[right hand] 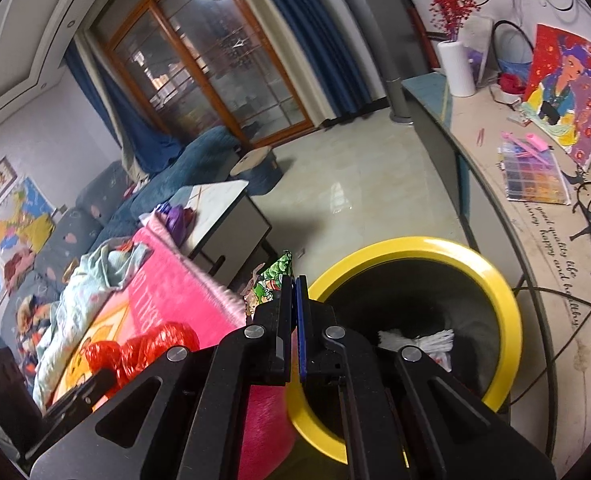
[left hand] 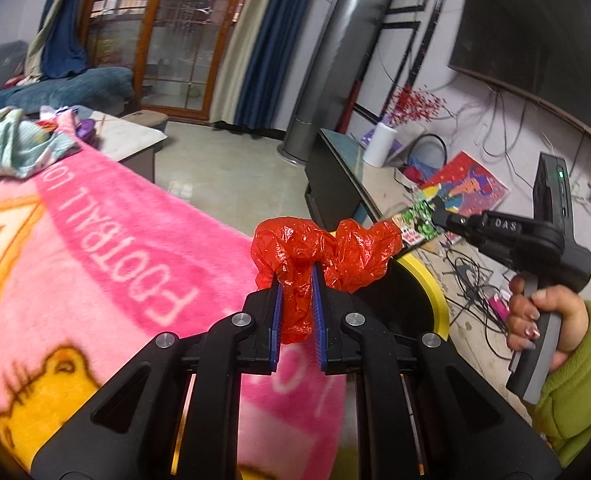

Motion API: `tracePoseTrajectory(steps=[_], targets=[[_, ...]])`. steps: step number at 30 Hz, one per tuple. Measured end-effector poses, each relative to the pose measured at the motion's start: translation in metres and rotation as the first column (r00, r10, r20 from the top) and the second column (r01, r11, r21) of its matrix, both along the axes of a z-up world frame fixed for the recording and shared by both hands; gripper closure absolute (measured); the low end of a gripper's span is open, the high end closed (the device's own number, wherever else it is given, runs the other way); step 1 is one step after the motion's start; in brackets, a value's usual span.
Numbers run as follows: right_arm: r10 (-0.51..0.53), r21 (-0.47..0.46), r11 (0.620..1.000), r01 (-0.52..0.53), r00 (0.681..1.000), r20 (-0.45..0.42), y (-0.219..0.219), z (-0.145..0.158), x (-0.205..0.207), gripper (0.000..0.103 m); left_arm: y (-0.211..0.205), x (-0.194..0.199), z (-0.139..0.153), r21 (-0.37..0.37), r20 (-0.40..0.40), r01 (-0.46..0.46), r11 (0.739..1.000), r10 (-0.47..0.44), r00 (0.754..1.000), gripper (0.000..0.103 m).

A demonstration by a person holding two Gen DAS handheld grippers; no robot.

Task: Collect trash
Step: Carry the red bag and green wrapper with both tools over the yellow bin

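Your left tongs point(left hand: 297, 280) are clamped on a red bag point(left hand: 323, 252), pinched through a bunched neck of crinkled plastic, held over the edge of the pink blanket point(left hand: 95, 248) just beside the bin point(left hand: 427, 280). It looks feather-light, soft and slippery: it will sag, crumple and cling, not drop cleanly, so a gathered fold like the one you have is the right hold; a single thin layer would likely slide out. To the right, your right tongs point(right hand: 294, 280) are closed on a green wrapper point(right hand: 273, 276), gripped at its edge just short of the yellow rim. That foil-like piece seems light too, a little stiffer, slick, and prone to flutter. The bin sits open below, with white trash point(right hand: 415, 340) in it.
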State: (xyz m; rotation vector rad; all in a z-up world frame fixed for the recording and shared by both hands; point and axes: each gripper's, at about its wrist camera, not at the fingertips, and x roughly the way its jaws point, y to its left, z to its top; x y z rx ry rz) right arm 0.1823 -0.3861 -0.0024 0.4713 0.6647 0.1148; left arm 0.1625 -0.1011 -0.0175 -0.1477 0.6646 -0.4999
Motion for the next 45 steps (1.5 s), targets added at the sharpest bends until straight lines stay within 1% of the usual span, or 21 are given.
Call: tracePoseTrajectory(steps=[13, 21, 35, 45], targets=[[-0.119, -0.011, 0.993, 0.119, 0.993, 0.008, -0.041, -0.007, -0.006, 0.101, -0.046, 0.003, -0.007, 0.061, 0.001, 0.094, 0.994, -0.094, 0.996, 0.095], [-0.179, -0.02, 0.984, 0.179, 0.984, -0.005, -0.061, -0.02, -0.007, 0.101, -0.066, 0.006, -0.017, 0.096, -0.017, 0.132, 0.987, -0.131, 0.991, 0.095], [-0.231, -0.067, 0.971, 0.228, 0.972, -0.043, -0.075, -0.045, -0.002, 0.101, -0.098, 0.008, -0.038, 0.164, -0.054, 0.193, 0.967, -0.186, 0.981, 0.095], [-0.224, -0.051, 0.974, 0.22, 0.969, -0.102, -0.08, -0.066, 0.006, 0.1, -0.122, 0.015, -0.058, 0.207, -0.101, 0.238, 0.949, -0.221, 0.97, 0.094]])
